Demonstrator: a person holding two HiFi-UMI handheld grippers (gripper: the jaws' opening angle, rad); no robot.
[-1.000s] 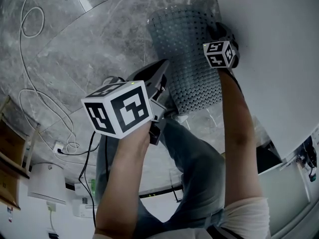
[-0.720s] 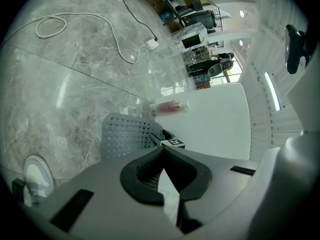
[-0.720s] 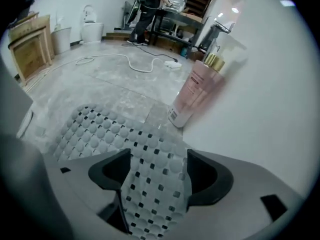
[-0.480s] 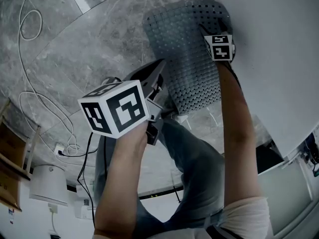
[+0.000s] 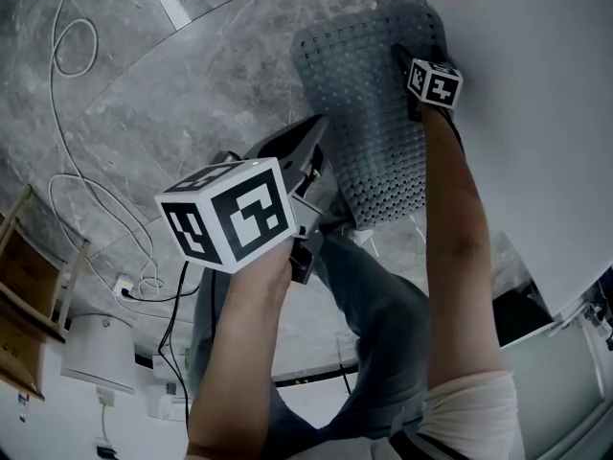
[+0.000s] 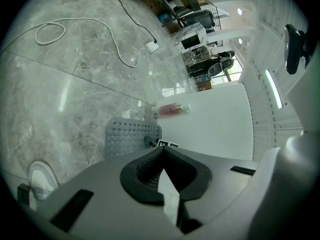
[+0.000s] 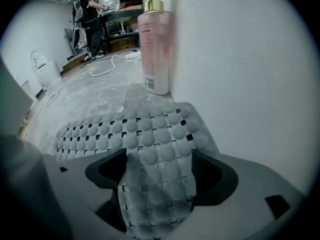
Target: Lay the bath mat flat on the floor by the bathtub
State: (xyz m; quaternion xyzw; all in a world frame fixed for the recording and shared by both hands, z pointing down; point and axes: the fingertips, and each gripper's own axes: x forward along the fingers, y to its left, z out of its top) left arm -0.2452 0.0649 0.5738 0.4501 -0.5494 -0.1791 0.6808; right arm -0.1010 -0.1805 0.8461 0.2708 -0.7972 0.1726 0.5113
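The grey perforated bath mat (image 5: 369,113) lies on the marble floor against the white bathtub wall (image 5: 546,123). My right gripper (image 5: 410,60) is low over the mat's tub-side edge. In the right gripper view its jaws are opening wide, and a raised fold of the mat (image 7: 150,154) lies between them without the pads pressing on it. My left gripper (image 5: 314,132) hovers shut and empty over the floor, left of the mat. The left gripper view shows its jaws (image 6: 162,151) pointing at the mat (image 6: 127,136).
A pink bottle (image 7: 156,49) stands on the floor at the mat's far end, beside the tub. A white cable (image 5: 67,113) loops across the floor to a power strip (image 5: 124,286). A white container (image 5: 96,353) and wooden shelf (image 5: 24,286) are at left. A person (image 7: 92,14) stands far off.
The mat has gone from lifted and curled to lower and flatter on the floor. My right gripper moved farther along the tub side and spread its jaws. The left gripper stayed put.
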